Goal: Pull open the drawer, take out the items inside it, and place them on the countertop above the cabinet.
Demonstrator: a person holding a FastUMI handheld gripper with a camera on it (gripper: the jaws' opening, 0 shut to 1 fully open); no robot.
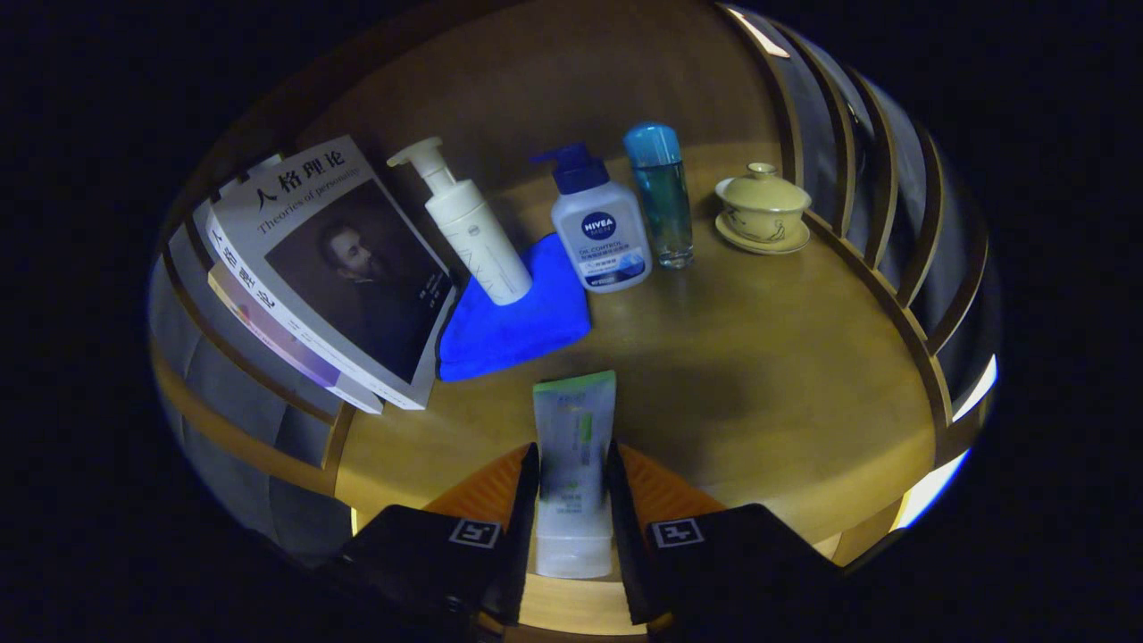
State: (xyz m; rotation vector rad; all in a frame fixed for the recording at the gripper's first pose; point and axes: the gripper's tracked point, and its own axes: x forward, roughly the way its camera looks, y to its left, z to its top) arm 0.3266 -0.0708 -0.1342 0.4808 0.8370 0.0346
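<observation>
"Theories of personality" on book cvr (332,268)

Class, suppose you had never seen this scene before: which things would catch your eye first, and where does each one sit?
First, the white tube clamped between the gripper fingers, over the wooden countertop. Just beyond it lies a bright blue cloth with a white pump bottle standing on it, and a stack of books leans beside that. Farther back stand a blue-capped pump bottle, a clear blue bottle and a lidded cup.
</observation>
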